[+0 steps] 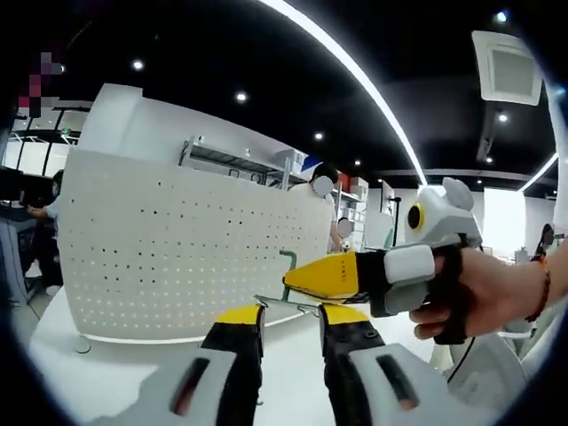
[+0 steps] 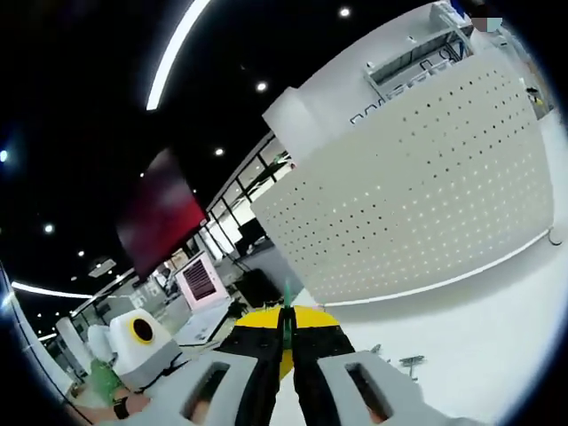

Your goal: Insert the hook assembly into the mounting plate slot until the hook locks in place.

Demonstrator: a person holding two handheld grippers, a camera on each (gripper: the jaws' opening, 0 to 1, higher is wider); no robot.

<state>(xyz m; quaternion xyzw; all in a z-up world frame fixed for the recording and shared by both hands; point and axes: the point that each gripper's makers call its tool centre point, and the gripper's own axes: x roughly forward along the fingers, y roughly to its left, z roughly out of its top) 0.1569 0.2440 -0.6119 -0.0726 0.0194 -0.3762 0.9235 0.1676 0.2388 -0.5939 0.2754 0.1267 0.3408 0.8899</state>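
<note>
1. Two tongs are working in front of a white perforated mounting plate point(image 1: 177, 240) that is standing upright on the white table point(image 1: 133, 355).
2. Left tongs point(image 1: 291, 312) are sitting open, jaws apart, low near the plate's base; a thin metal piece point(image 1: 284, 304) is lying across between their tips.
3. Right tongs point(image 2: 286, 324), with a person's hand point(image 1: 479, 288) gripping them, are pinching shut on a slim green hook point(image 1: 287, 271), which is hanging just in front of the plate's lower right area.
4. Whether the hook is touching the plate, I cannot tell.
</note>
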